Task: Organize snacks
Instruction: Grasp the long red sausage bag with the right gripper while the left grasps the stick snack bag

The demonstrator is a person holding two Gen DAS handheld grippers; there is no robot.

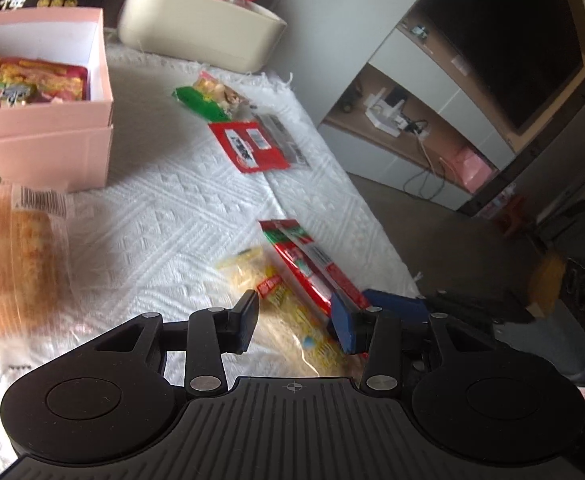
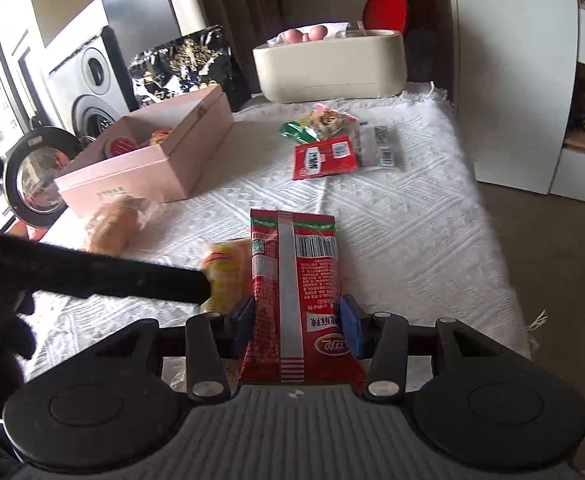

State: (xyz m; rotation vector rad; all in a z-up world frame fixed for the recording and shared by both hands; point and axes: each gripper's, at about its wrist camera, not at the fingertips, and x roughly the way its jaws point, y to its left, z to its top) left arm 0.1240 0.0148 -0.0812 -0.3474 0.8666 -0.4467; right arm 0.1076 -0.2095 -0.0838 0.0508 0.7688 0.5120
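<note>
White textured cloth [image 2: 404, 240] covers the table; its fringed right edge drops off to grey-brown floor [image 2: 552, 280], and the near right corner sits close beside the right gripper. Broad bare stretch of cloth runs along the right side and through the middle between the near and far snack groups.

Pink box [image 2: 164, 160], lid off, stands at the left of the cloth, a red-and-yellow packet [image 1: 40, 86] lying flat inside it. Cream tub [image 2: 332, 68] sits at the far edge holding pink rounded items [image 2: 304, 34]; a black printed bag [image 2: 188, 68] stands behind the box. White cabinets and a dark screen [image 1: 504, 40] lie off the table's right side.

Wrapped bread roll [image 2: 112, 222] lies just in front of the pink box, near the left edge.

Far group, between tub and centre: green-ended snack pack [image 2: 320, 122], flat red sachet [image 2: 324, 158], clear-and-grey packet [image 2: 380, 146], all touching or overlapping.

Long red packet [image 2: 292, 280], silver seam down its back, barcode near the far end, sits lengthwise between the jaws of the right gripper [image 2: 295, 328]; blue pads press both its sides, so it is clamped.

Yellow noodle-type packet [image 1: 288, 320] lies just left of the red one, touching it. Left gripper [image 1: 294, 320] has its jaws spread to either side of this packet, not closed on it; whether the pads touch it is unclear.
</note>
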